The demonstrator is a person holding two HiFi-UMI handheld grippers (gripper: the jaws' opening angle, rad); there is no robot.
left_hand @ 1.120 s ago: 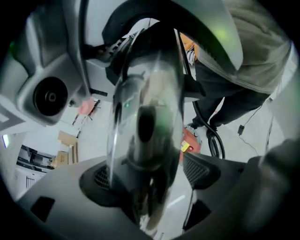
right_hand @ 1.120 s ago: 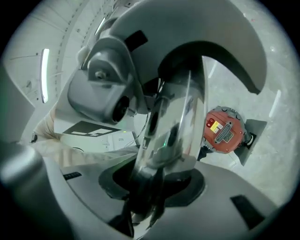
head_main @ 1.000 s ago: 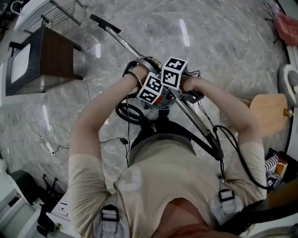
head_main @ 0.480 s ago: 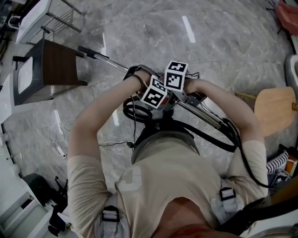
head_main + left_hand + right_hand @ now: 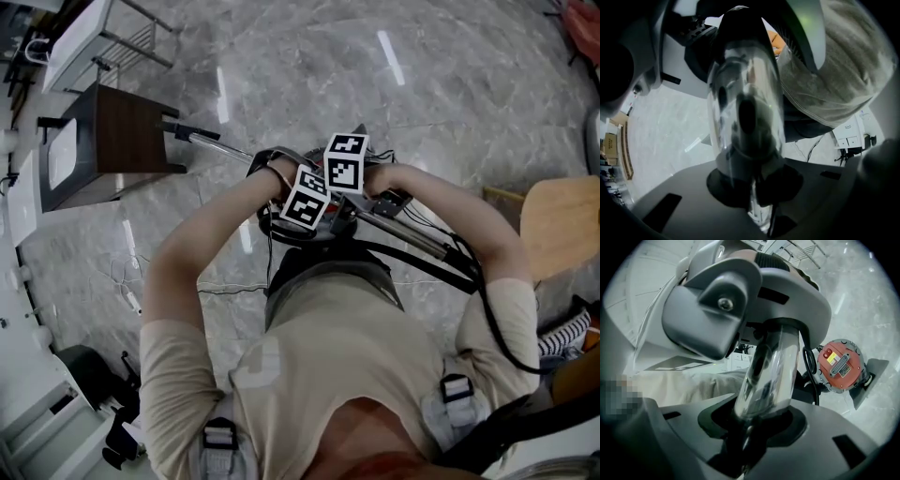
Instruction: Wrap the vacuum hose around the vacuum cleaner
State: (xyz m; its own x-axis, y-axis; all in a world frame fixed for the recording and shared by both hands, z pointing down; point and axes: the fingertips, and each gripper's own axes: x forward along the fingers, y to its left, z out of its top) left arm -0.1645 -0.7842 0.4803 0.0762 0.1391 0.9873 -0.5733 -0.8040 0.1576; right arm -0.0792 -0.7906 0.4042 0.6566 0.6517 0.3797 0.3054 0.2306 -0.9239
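Both grippers meet on the vacuum's chrome wand (image 5: 220, 142), which slants from near the dark table down to the right. My left gripper (image 5: 309, 211) points down. Its jaws have just been closing and are shut on the wand (image 5: 745, 117), seen close up in the left gripper view. The right gripper (image 5: 349, 183) also has the wand (image 5: 768, 376) between its jaws. They have just opened a little but still grip it. The red round vacuum body (image 5: 841, 364) sits beyond it on the floor. The black hose (image 5: 427, 265) trails off the wand's right end.
A dark wooden table (image 5: 122, 141) stands at the left, close to the wand's far tip. A white rack (image 5: 75, 37) is behind it, and a wooden seat (image 5: 562, 225) is at the right. Thin cables (image 5: 122, 272) lie on the marble floor, with white equipment at lower left.
The wand's far end has swung leftward and lower in view, toward the dark table. Both hands stayed together on it, shifting slightly.
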